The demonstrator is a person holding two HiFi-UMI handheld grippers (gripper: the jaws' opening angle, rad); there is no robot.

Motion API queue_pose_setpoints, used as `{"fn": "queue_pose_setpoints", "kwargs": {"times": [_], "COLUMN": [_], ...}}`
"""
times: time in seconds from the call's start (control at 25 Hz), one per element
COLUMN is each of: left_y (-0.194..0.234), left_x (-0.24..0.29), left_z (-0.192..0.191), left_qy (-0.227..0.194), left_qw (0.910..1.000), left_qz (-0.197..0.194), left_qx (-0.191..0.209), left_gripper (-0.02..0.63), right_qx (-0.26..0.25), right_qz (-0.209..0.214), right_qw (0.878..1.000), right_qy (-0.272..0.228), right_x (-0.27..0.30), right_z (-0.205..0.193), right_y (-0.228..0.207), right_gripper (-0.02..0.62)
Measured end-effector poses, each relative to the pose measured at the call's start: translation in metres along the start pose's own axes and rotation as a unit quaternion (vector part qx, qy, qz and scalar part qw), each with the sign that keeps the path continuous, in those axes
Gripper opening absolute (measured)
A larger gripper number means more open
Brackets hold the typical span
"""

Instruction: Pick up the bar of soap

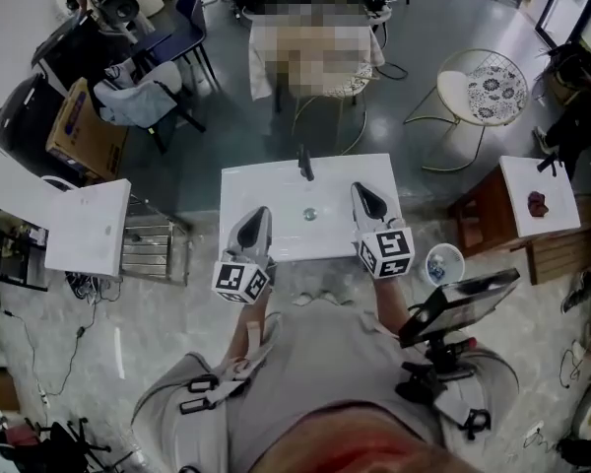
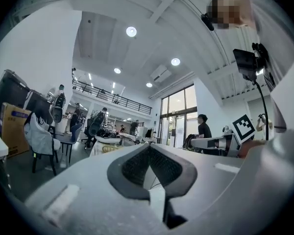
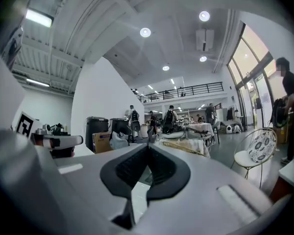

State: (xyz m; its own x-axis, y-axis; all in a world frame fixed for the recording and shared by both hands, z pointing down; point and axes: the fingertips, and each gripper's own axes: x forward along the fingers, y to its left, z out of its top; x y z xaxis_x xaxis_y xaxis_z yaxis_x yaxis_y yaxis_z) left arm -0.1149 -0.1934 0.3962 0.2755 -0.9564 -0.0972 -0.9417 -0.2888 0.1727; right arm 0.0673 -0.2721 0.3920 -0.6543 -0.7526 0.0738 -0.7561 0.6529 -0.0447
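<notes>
The person held 2 grippers over a white sink (image 1: 276,180) that stood just in front of them. The left gripper (image 1: 262,212) was over the left part of the basin and the right gripper (image 1: 359,188) over the right part. Both pointed away from the person, toward the side where a black faucet (image 1: 304,164) stood at the far edge. The round drain (image 1: 309,214) showed between the 2 tools. Each tool carried its marker cube at the near end, the left cube (image 1: 241,281) and the right cube (image 1: 386,251), close to the front edge of the sink.

In the left gripper view the 2 dark pads (image 2: 132,168) met at their tips with nothing between them, so this tool was closed and empty. In the right gripper view the pads (image 3: 130,168) also met at the tips, again closed on nothing. Both views looked level across a large room and not down into the basin.

Where the bar of soap lay I could not tell from these views.

A small bowl (image 1: 443,262) stood on the floor to the right of the sink, and a second white basin (image 1: 89,227) stood to the left
</notes>
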Motion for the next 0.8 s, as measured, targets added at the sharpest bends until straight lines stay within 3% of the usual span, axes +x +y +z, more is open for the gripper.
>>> {"fn": "queue_pose_setpoints", "kwargs": {"times": [0.56,0.64,0.72,0.76,0.8], "left_y": [0.055,0.058,0.057,0.057,0.057], "left_x": [-0.007,-0.005,-0.002,0.0,0.002], "left_z": [0.016,0.017,0.016,0.014,0.012], "left_qy": [-0.011,-0.011,-0.01,-0.009,-0.007], "left_qw": [0.9998,0.9998,0.9999,0.9999,1.0], "left_qz": [0.018,0.016,0.011,0.009,0.007], "left_qx": [0.002,0.003,0.002,0.001,-0.001], "left_gripper": [-0.005,-0.005,-0.005,-0.005,-0.005], "right_qx": [-0.001,-0.004,0.002,0.005,0.003], "right_qz": [-0.025,-0.041,-0.065,-0.078,-0.09], "right_qw": [1.0,0.999,0.998,0.997,0.996], "right_qy": [-0.004,-0.007,-0.002,0.004,0.009], "right_x": [0.018,0.019,0.021,0.023,0.023], "right_z": [0.013,0.016,0.017,0.016,0.016], "right_y": [0.01,0.005,-0.005,-0.011,-0.016], "right_gripper": [0.003,0.027,0.417,0.534,0.562]}}
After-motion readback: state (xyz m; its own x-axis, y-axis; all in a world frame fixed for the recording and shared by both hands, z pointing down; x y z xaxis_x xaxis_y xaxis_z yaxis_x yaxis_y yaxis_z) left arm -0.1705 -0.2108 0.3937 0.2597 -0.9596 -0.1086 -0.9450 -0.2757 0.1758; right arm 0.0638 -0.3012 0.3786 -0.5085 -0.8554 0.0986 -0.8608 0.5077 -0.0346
